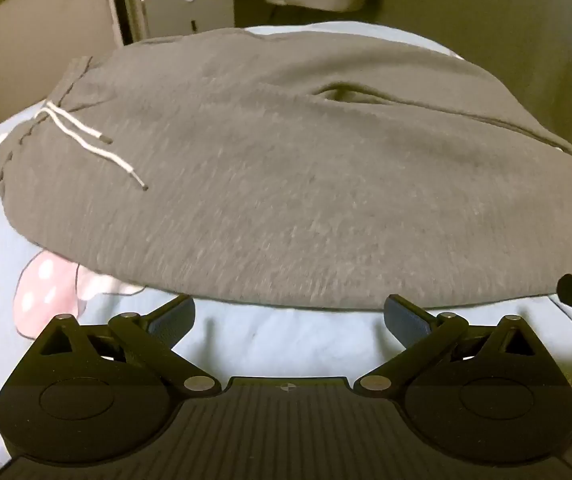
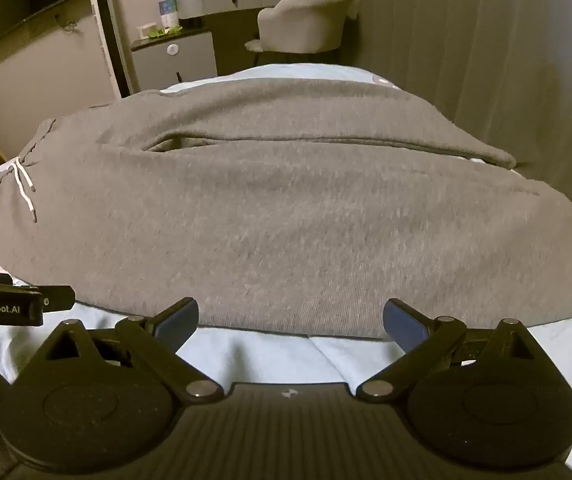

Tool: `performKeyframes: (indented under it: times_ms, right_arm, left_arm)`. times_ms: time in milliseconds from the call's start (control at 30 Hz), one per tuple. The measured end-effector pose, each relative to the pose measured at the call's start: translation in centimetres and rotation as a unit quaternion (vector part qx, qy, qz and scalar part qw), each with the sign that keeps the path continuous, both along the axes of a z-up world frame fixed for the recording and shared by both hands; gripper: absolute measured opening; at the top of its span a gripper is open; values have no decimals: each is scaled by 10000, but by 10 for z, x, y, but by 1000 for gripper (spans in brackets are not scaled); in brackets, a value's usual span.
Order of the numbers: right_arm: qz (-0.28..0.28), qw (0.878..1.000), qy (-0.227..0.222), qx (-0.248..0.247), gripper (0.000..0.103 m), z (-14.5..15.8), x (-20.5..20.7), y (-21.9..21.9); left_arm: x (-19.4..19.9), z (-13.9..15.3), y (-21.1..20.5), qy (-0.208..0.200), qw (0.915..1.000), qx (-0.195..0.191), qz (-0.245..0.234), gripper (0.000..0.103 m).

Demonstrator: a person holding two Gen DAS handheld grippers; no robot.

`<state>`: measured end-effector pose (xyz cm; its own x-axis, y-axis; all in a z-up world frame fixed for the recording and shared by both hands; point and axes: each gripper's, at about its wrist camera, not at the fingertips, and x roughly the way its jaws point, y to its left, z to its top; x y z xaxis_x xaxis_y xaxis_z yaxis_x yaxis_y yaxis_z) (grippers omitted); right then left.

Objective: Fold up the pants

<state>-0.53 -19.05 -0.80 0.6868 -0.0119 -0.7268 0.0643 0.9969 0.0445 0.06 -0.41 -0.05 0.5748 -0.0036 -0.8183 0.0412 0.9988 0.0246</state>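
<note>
Pants [image 1: 286,184] lie spread flat across the blue bedsheet [image 1: 286,340], both legs side by side, so you haven't folded anything yet. Your left gripper [image 1: 289,314] and right gripper [image 2: 291,320] hover spread wide at the near edge, holding nothing.

- only readable text I can spot: "GenRobot.AI" in white letters on the black body of the left gripper [image 2: 4,307], poking in at the left edge of the right wrist view
- nothing else is legible
</note>
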Motion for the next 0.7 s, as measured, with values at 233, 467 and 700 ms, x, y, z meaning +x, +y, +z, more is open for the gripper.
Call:
performKeyframes:
  times_ms: [233, 467, 700]
  right_arm:
    - [-39, 10000, -16, 77, 99, 6, 0, -5]
    - [-69, 9999, -64, 64, 99, 3, -3, -4]
    - [-109, 9999, -74, 112, 99, 4, -4, -6]
  left_arm:
    - [7, 1, 7, 61, 9998, -86, -193, 103]
    - [0, -5, 3, 49, 10000, -36, -7, 103]
    - [-2, -5, 3, 68, 9999, -67, 68, 103]
